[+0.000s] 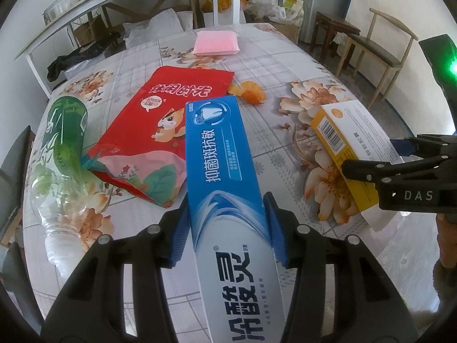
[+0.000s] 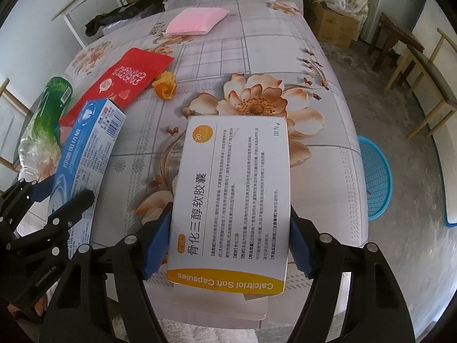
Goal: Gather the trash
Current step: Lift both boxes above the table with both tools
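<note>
My left gripper [image 1: 227, 230] is shut on a blue toothpaste box [image 1: 225, 177], held above the table; the box also shows in the right wrist view [image 2: 85, 154]. My right gripper [image 2: 231, 237] is shut on a white and yellow capsule box [image 2: 234, 197], also seen at the right of the left wrist view [image 1: 351, 154]. On the table lie a red snack bag [image 1: 154, 131], an orange peel [image 1: 251, 91], an empty green-labelled plastic bottle [image 1: 60, 154] and a pink sponge [image 1: 216, 43].
The floral tablecloth [image 2: 257, 57] covers the table. A blue basket [image 2: 374, 177] stands on the floor right of the table. Wooden chairs [image 1: 382, 51] and cardboard boxes [image 2: 334, 25] stand beyond, with a shelf [image 1: 85, 8] at the back left.
</note>
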